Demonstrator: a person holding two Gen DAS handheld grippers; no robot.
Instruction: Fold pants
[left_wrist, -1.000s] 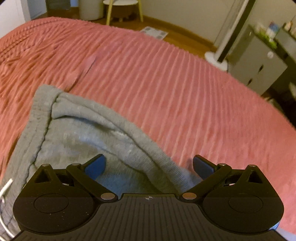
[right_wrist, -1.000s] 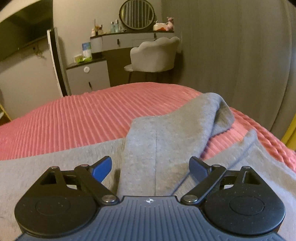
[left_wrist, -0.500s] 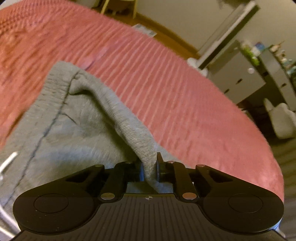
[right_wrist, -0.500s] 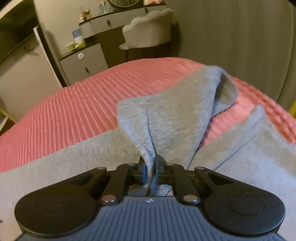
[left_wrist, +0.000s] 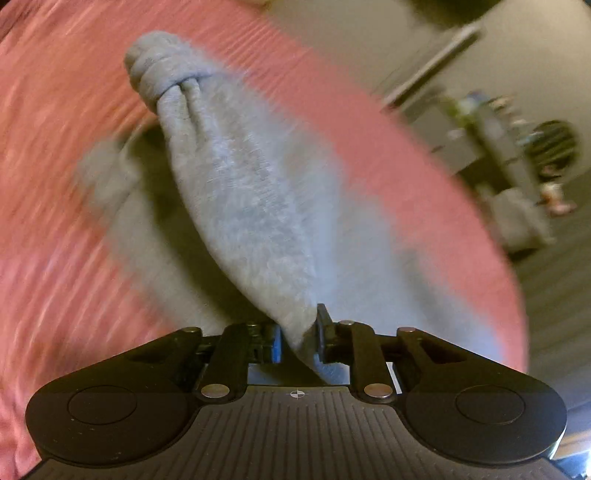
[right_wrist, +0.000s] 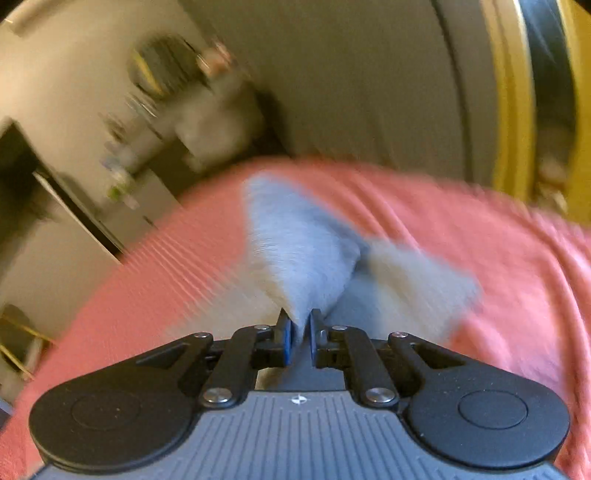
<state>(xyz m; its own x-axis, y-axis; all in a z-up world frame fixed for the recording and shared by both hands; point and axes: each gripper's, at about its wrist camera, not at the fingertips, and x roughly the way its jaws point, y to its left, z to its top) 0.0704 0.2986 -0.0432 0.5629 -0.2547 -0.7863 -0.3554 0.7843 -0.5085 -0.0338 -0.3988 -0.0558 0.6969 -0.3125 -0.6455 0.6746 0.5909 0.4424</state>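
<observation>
The grey pants (left_wrist: 251, 206) lie on a pink ribbed bedspread (left_wrist: 55, 258). My left gripper (left_wrist: 298, 332) pinches a thick fold of them near the waistband. The cloth rises taut from a bunched end at the far left to the pads, and the jaws are opening slightly with the fabric still pressed between them. In the right wrist view, a leg of the pants (right_wrist: 299, 251) peaks up into my right gripper (right_wrist: 299, 332), which is shut on a thin fold. Both views are blurred by motion.
Beyond the bed's far edge stand a grey cabinet and dresser (left_wrist: 498, 147), a round mirror (right_wrist: 166, 70) and a pale chair (right_wrist: 207, 125). A grey curtain with a yellow strip (right_wrist: 513, 110) hangs at the right. Pink bedspread (right_wrist: 480, 240) surrounds the pants.
Both grippers went from open over the flat pants to shut on folds of them. Both then swept sideways, pulling the cloth up off the bedspread, and both views rolled.
</observation>
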